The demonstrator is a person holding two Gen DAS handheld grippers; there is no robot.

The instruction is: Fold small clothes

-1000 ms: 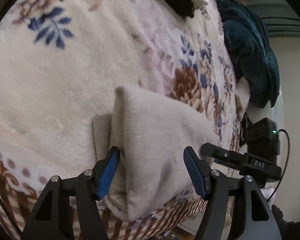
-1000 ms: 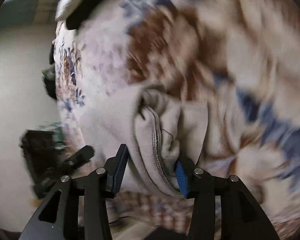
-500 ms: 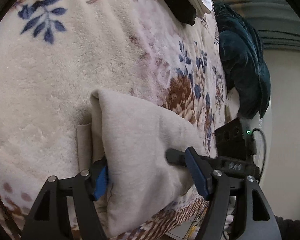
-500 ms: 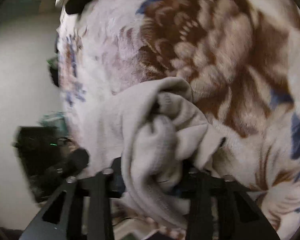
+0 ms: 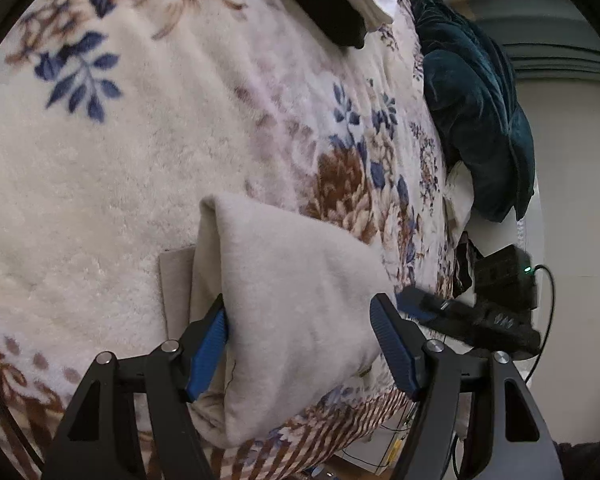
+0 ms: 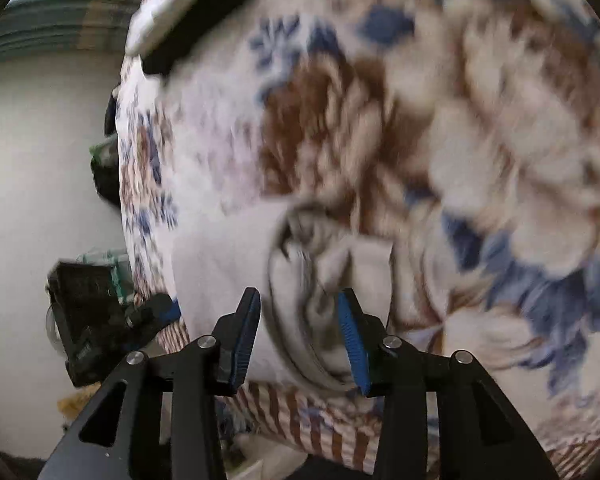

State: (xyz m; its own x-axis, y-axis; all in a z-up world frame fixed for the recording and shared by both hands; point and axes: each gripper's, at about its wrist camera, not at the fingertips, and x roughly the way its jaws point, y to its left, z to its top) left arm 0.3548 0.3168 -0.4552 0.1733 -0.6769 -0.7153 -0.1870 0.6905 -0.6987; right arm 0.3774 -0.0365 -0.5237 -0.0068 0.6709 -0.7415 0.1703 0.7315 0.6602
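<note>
**Beige garment folded at the blanket's near edge, both grippers around it**

No containers in either view; only a folded beige garment (image 5: 288, 312) lying low and centre in the left wrist view, on a floral fleece blanket (image 5: 140, 152), close to the blanket's striped lower border. A thinner under-layer showing at its left side. Bunched open end of the same garment (image 6: 312, 280) at lower centre of the right wrist view, seams and folds showing.

Left gripper (image 5: 300, 344) spread wide astride the garment: left pad against the cloth's left edge, right pad clear of the cloth on the other side. Right gripper (image 6: 298, 332) opening, bunched cloth between the blue pads, the right pad against the cloth, the left with a sliver of gap; no firm pinch visible. Right gripper (image 5: 460, 312) also seen at right centre of the left view, just beyond the garment's right corner.

Dark teal pillow (image 5: 480, 120) at upper right, off the blanket's far edge.

Against half a second back: right jaws then buried in gathered cloth, now parted with pads showing; garment lying flatter; right view newly blurred. Left gripper much as before, same spread, same straddle.
</note>
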